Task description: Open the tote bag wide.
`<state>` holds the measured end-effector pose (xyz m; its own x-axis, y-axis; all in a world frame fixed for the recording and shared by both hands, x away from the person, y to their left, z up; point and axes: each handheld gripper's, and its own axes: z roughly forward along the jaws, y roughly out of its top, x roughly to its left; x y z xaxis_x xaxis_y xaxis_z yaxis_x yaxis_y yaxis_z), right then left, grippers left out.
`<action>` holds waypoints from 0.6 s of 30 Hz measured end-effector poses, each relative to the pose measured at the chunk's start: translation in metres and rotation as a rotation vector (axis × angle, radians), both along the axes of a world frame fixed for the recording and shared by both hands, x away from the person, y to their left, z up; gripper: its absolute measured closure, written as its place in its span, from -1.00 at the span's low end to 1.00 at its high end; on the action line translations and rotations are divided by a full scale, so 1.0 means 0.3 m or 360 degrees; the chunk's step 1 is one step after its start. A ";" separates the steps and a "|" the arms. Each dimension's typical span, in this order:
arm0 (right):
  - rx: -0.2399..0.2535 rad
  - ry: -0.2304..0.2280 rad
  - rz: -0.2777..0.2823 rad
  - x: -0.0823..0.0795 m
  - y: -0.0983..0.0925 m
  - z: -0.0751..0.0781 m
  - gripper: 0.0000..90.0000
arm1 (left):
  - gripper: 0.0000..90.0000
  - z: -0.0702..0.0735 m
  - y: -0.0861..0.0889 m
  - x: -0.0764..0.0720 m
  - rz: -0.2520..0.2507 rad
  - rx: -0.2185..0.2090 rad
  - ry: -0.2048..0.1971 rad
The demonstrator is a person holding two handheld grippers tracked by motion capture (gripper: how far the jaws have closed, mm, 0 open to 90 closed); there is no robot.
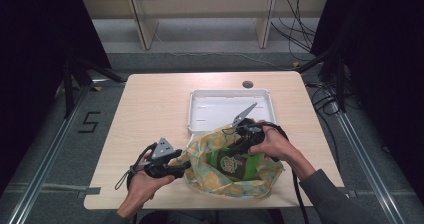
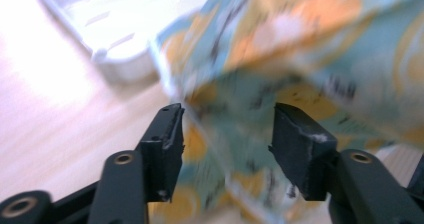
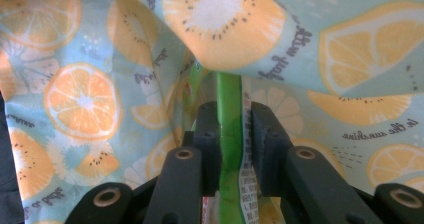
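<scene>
Green snack packet (image 3: 231,134) pinched in my right claw (image 3: 234,139), halfway inside the citrus-print bag (image 1: 220,176) on the table (image 1: 150,104). Left claw (image 2: 225,144) gapes wide at the bag's edge; release left.

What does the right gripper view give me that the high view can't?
Right gripper view: the right gripper pinching the green snack packet's edge inside the citrus-print fabric bag. High view: the white plastic tray behind the bag on the light wooden table, and the left gripper at the bag's left edge. Both show bag and packet.
</scene>
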<state>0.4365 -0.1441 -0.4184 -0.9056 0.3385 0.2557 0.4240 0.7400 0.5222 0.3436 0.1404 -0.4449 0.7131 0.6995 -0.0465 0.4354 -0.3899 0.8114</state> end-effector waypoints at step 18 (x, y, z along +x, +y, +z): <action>0.0013 -0.0063 0.0017 -0.021 -0.026 0.040 0.70 | 0.99 -0.055 0.014 0.110 -0.0076 0.0122 0.0037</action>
